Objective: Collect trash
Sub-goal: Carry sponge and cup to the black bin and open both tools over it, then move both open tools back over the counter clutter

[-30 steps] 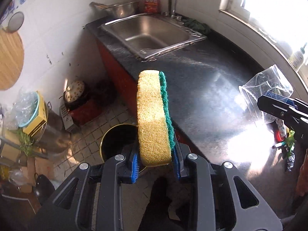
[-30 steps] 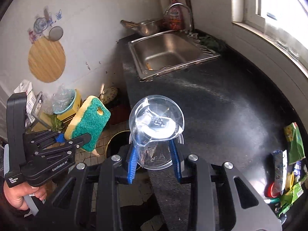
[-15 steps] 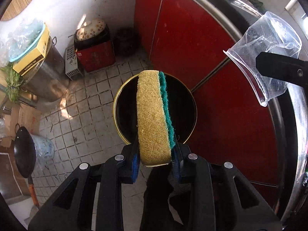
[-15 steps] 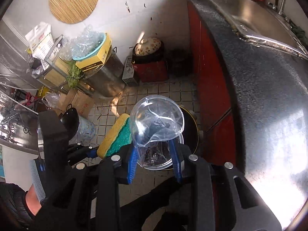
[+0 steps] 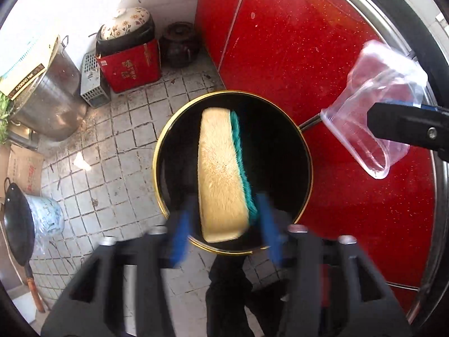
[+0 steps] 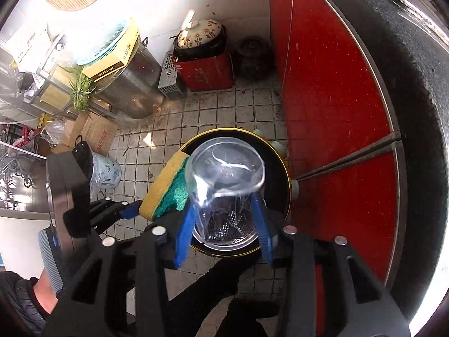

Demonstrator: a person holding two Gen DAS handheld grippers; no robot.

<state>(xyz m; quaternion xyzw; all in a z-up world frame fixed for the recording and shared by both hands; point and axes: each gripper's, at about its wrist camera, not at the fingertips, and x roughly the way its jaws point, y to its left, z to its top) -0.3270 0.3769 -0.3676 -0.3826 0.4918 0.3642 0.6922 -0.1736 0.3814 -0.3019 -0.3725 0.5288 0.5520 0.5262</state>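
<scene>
A yellow sponge with a green scrub side [image 5: 221,168] hangs upright over the black, gold-rimmed bin [image 5: 176,115] on the floor. My left gripper [image 5: 223,230] is opening; its blurred blue pads [image 5: 179,233] stand off the sponge on both sides. A clear plastic cup [image 6: 224,168] sits between the blue pads [image 6: 185,233] of my right gripper [image 6: 224,230], which is opening too, above the same bin [image 6: 289,179]. Each view shows the other load: the cup [image 5: 373,129] to the right, the sponge [image 6: 165,188] to the left.
Red cabinet doors [image 5: 322,56] under the dark counter edge [image 6: 415,112] close in the right side. A steel pot [image 5: 47,106], a red box with a flowered pot [image 5: 129,64], a dark jar [image 5: 179,45] and a wok [image 5: 16,224] stand on the tiled floor. A person's dark legs [image 6: 224,295] are below.
Both grippers have dropped from counter height to just over the bin and tipped downward. The jaws of both have spread; the sponge is no longer pinched.
</scene>
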